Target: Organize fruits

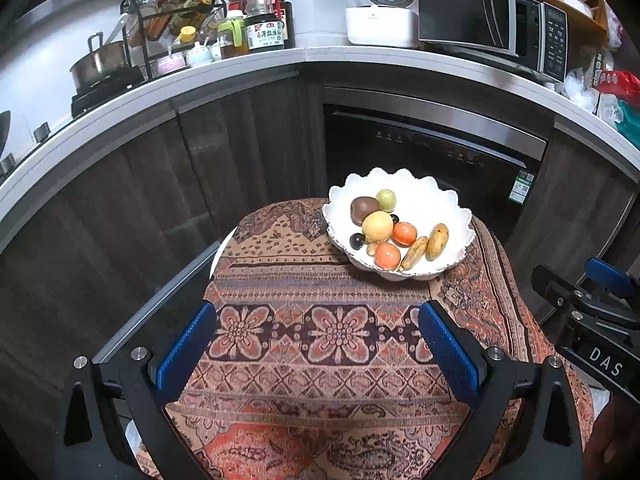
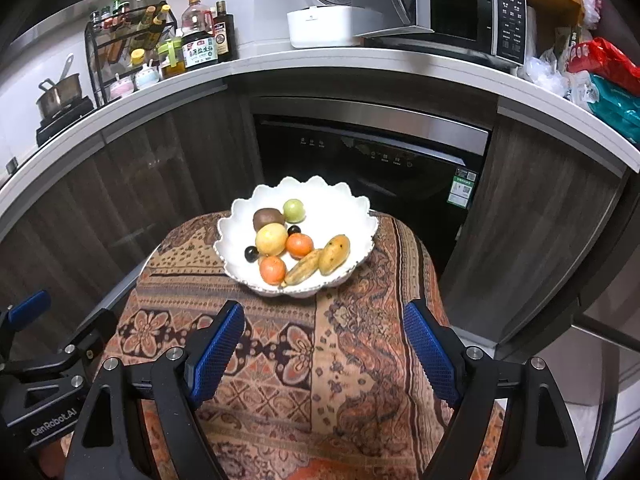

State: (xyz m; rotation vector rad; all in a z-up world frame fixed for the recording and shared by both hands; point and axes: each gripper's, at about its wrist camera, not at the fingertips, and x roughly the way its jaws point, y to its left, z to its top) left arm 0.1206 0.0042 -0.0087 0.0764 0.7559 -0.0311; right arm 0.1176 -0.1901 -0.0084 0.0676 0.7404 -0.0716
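Right wrist | bowl [image 2: 240, 210]: fruits [image 2: 298, 246] inside | both grippers [image 2: 320, 316] spread apart, empty

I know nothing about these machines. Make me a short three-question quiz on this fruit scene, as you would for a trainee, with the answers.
1. True or false: the white bowl stands on the kitchen counter.
2. How many round orange fruits lie in the bowl?
3. Pick one. The right tool is: A) shut on a fruit, B) open and empty, C) out of view.

Key
1. False: it stands on the patterned cloth, below the counter.
2. Two: one orange fruit nearer the camera, another orange fruit behind it.
3. B. The left tool is open and empty too.
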